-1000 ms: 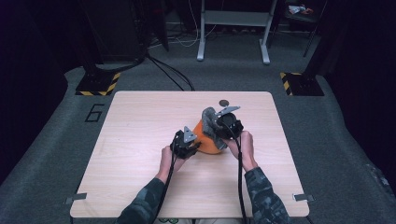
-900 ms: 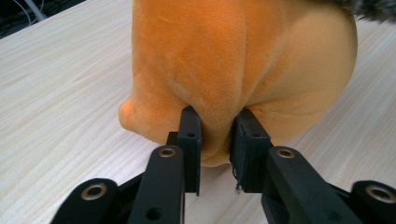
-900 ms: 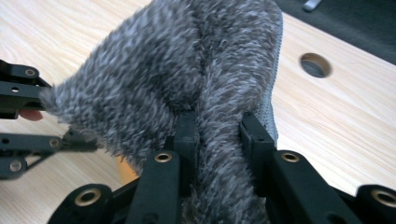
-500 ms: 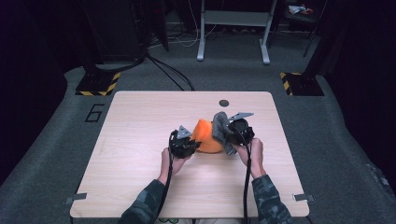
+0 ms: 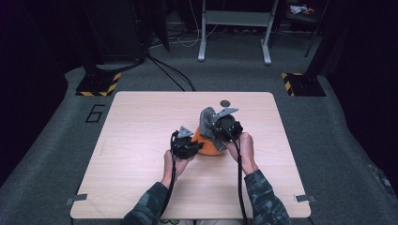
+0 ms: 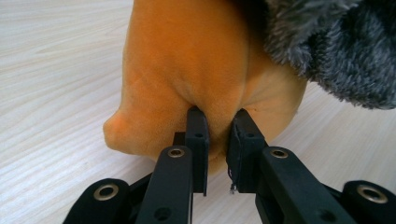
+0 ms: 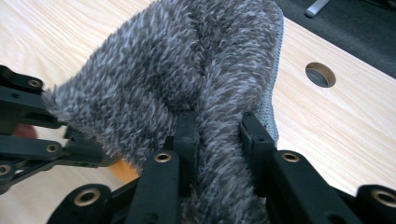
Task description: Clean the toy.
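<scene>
An orange plush object [image 5: 206, 143] lies near the middle of the wooden table [image 5: 141, 126], and a grey fuzzy cloth [image 5: 207, 119] drapes over its far side. My left gripper [image 5: 196, 148] is shut on a fold of the orange plush [image 6: 187, 70], its jaws pinching the soft fabric [image 6: 218, 135]. From the right, my right gripper [image 5: 217, 130] is shut on a ridge of the grey cloth [image 7: 187, 70], which bulges up between its fingers [image 7: 217, 140]. A part of the left gripper's linkage [image 7: 28, 135] shows at the left of the right gripper view.
A round hole [image 5: 225, 103] is cut in the table behind the plush, also seen as the hole [image 7: 320, 74]. Beyond the table stand a metal frame's legs [image 5: 234, 33] and two black bases with yellow-black tape [image 5: 98, 84].
Both hands have shifted: the left gripper moved right onto the orange plush and the right gripper drew slightly toward me with the grey cloth.
</scene>
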The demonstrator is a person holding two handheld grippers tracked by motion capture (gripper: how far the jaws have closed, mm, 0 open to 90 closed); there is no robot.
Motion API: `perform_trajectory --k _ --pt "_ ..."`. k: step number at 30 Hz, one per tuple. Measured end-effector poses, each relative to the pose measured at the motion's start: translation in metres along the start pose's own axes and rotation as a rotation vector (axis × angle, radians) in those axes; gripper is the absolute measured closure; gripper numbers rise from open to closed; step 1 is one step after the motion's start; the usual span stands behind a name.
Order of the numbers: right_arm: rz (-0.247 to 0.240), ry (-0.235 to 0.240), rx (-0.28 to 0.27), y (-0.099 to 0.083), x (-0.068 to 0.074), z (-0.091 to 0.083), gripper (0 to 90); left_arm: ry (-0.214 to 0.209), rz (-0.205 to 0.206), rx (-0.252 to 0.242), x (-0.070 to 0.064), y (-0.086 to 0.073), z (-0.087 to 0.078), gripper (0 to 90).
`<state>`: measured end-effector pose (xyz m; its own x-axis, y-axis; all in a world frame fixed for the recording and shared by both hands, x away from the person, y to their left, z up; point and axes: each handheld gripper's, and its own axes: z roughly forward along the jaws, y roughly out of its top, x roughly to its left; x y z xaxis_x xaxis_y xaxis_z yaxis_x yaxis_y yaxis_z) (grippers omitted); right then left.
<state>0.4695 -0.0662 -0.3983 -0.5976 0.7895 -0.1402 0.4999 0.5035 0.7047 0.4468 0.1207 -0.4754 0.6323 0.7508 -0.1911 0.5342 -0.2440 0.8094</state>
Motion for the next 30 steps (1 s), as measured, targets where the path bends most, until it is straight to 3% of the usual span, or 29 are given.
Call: perform_trajectory --k 3,10,15,18,30 --pt "0.019 0.028 0.000 -0.003 -0.003 0.005 71.5 0.001 -0.005 0.003 0.004 -0.003 0.001 78.9" --pt "0.039 0.018 0.016 -0.011 -0.012 0.004 71.1 0.015 -0.005 -0.002 0.008 -0.006 0.003 78.4" --pt "0.094 0.017 0.039 -0.026 -0.024 0.007 71.2 0.018 -0.013 0.000 0.012 -0.009 0.004 78.4" --pt "0.103 0.019 0.045 -0.030 -0.027 0.008 71.2 0.023 -0.008 -0.002 0.012 -0.009 0.004 78.4" --pt "0.183 0.023 0.138 -0.060 -0.045 0.027 71.5 0.025 -0.013 0.001 0.014 -0.011 0.004 78.4"
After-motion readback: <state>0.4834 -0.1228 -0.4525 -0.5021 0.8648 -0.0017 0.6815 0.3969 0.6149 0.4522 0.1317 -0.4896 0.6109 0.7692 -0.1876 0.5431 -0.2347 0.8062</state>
